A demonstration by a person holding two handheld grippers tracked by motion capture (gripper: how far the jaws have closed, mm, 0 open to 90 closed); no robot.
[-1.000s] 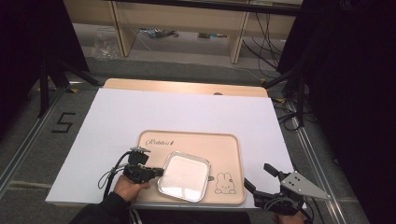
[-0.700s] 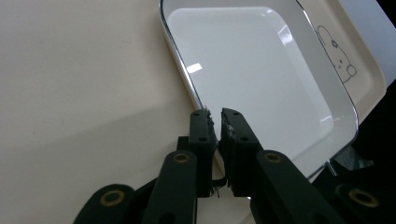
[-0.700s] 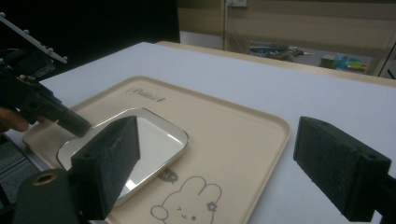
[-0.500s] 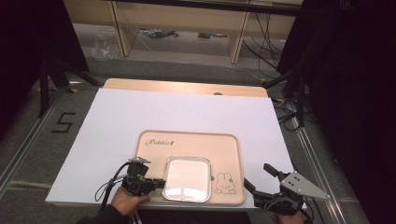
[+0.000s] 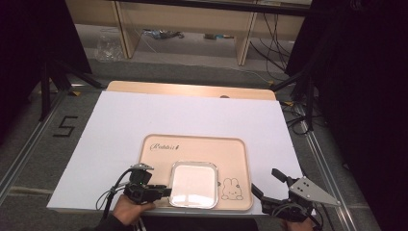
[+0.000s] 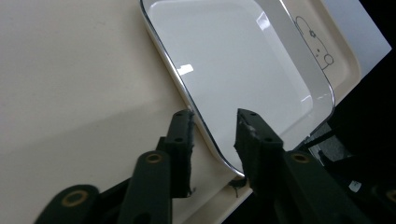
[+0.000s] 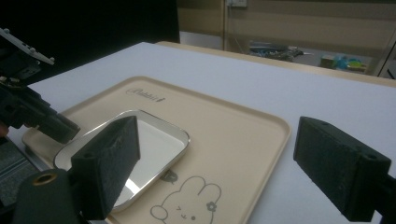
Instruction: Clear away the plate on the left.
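A shiny, square steel plate (image 5: 193, 184) with rounded corners is lying flat, empty, at the near edge of the beige tray (image 5: 192, 144).

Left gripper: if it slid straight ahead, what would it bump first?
Probably the metal dish. The left gripper has just been opening, and the dish's rim sits between its jaws without being pressed, so the rim comes first, on the beige tray.

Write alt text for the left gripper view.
The left gripper, jaws just opened and apart, straddles the rim of a shiny metal plate lying on a beige tray. A rabbit drawing marks the tray beyond the plate.
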